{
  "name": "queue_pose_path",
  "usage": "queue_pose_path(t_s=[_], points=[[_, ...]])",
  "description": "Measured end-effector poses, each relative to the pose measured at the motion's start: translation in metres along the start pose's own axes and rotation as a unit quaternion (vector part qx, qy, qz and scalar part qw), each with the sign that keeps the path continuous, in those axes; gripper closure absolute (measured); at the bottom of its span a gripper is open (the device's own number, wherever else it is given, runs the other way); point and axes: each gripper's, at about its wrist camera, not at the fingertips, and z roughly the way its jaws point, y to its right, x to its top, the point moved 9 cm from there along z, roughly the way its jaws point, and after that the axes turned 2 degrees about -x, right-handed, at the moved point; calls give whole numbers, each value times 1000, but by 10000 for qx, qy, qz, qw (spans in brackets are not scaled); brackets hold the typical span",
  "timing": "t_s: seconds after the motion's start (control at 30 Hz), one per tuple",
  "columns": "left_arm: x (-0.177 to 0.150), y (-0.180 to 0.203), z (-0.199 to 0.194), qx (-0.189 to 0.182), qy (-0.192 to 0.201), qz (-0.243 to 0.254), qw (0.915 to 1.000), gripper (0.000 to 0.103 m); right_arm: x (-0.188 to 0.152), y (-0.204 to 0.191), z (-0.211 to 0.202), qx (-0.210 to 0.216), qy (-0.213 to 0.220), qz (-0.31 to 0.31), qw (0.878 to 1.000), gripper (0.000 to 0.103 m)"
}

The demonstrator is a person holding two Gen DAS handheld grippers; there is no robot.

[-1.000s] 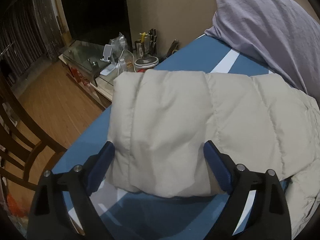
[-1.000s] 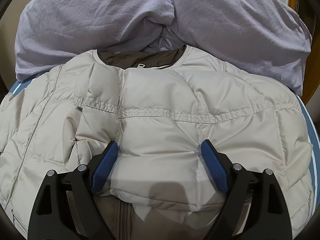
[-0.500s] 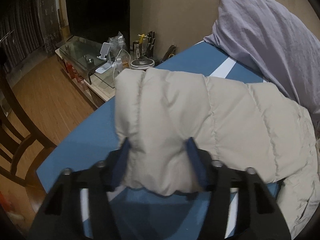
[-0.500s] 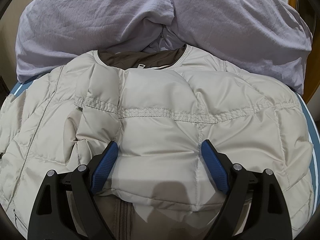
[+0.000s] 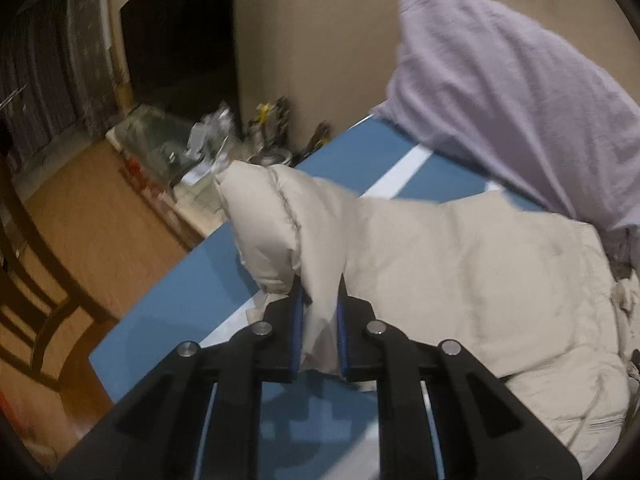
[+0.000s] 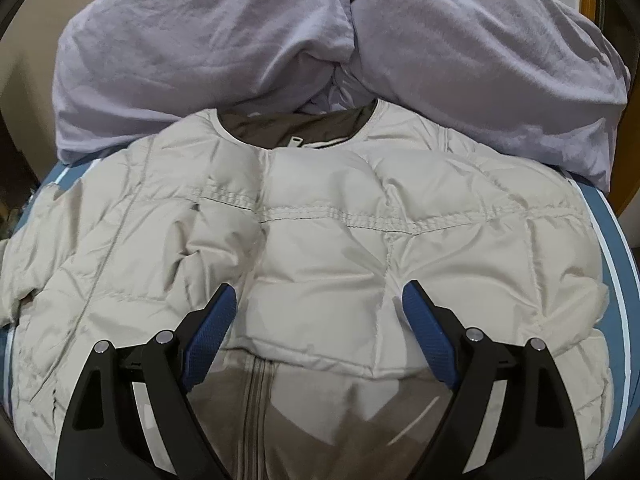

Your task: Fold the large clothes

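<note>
A cream quilted down jacket (image 6: 328,240) lies spread on a blue table (image 5: 168,316), collar toward the far side, its grey lining and zip showing at the near edge. In the left wrist view my left gripper (image 5: 319,286) is shut on the end of the jacket's sleeve (image 5: 276,216), which is lifted off the table and bunched above the jaws. In the right wrist view my right gripper (image 6: 319,294) stands open just above the jacket's chest, a puffy panel between the blue pads (image 6: 428,324) without being pinched.
A big lilac pillow or duvet (image 6: 280,40) lies against the jacket's collar at the far side. Left of the table are a glass TV stand with clutter (image 5: 192,148), a dark screen (image 5: 180,40), a wooden floor and a dark chair (image 5: 36,300).
My left gripper closed from wide open onto the sleeve end and lifted it, bunching the fabric. The right gripper stayed open and rose slightly over the chest.
</note>
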Motion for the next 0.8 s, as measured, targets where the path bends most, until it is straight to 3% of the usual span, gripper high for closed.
queue_pose_path(t_s=[0.17,0.3,0.53,0.8], points=[[20,58,-32,-314,368,431,9979,90,-1,2,-16,114,99,-61,9999,16],[29,117,-60,-810,596,783,9918,90,-2,11,-26,150,177,-94,9997,16],[18,228,-84,-1490,631,1411,9767,91,-8,37,-38,136,295,-66,9994,16],[-9,325,-103,-2281,520,1854,9544,94,-14,61,-40,22,313,-91,9995,16]])
